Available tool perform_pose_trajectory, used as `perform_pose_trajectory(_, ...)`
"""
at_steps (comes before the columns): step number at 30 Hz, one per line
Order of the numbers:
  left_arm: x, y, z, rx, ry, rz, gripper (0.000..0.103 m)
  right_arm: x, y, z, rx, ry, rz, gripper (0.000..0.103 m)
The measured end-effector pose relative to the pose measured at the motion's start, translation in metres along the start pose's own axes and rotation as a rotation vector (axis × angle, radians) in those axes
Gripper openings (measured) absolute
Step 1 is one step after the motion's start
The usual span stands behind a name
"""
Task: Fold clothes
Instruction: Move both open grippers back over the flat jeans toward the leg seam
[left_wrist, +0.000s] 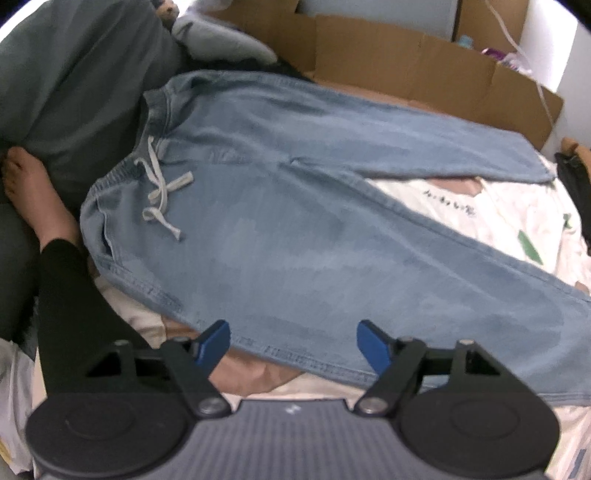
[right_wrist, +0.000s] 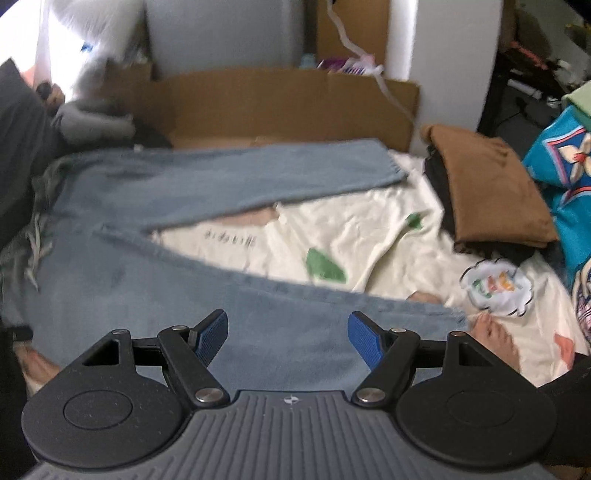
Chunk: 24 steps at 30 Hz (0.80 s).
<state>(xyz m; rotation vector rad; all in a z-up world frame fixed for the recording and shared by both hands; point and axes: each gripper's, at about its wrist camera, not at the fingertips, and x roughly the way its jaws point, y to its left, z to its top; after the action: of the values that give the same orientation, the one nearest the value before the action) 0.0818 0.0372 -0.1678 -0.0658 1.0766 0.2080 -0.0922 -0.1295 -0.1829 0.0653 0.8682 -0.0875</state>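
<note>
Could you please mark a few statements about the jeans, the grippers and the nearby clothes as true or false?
1. The light blue jeans lie spread out with the legs apart. True.
2. The left gripper is shut on the jeans. False: its jaws are open and hold nothing.
3. The right gripper is open. True.
4. The white drawstring is at the hem. False: it is at the waistband.
5. A folded brown garment lies beside the jeans. True.

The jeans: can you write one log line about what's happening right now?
jeans: spread flat, legs apart, unfolded | left claw: open, above near leg edge | right claw: open, above near leg | brown folded cloth: right side
</note>
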Motion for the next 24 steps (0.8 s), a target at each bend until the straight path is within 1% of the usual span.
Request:
perform_pose_trajectory(2,0.009,0.003,0.000,-0.005,0.025,0.006,0.073,0.010,0.009,-0.007,-0.023,0.037,0.021,0.077)
perform_pose_trajectory(4,0.017,0.008,-0.001,-0.019,0.045,0.017,0.072,0.019,0.020,-0.015,-0.056,0.067,0.062,0.076)
perform_pose_trajectory(9,0.041,0.024,0.001,-0.071,0.117,0.019,0.063,0.040,0.045,-0.032,-0.137,0.151,0.166,0.076)
perform_pose_trajectory(10,0.046,0.028,0.001,-0.082,0.132,0.018,0.063,0.044,0.050,-0.036,-0.153,0.168,0.182,0.074)
perform_pose_trajectory(13,0.056,0.033,0.003,-0.095,0.147,0.033,0.063,0.062,0.061,-0.046,-0.185,0.227,0.219,0.063)
perform_pose_trajectory(15,0.061,0.037,0.001,-0.112,0.152,0.047,0.063,0.073,0.063,-0.054,-0.192,0.258,0.226,0.062)
perform_pose_trajectory(18,0.069,0.039,-0.004,-0.153,0.186,0.022,0.063,0.087,0.067,-0.063,-0.227,0.283,0.203,0.062)
perform_pose_trajectory(22,0.069,0.032,-0.006,-0.112,0.171,0.037,0.063,0.101,0.076,-0.077,-0.299,0.303,0.192,0.062)
perform_pose_trajectory(24,0.071,0.033,-0.007,-0.116,0.174,0.030,0.063,0.105,0.079,-0.083,-0.331,0.312,0.191,0.062)
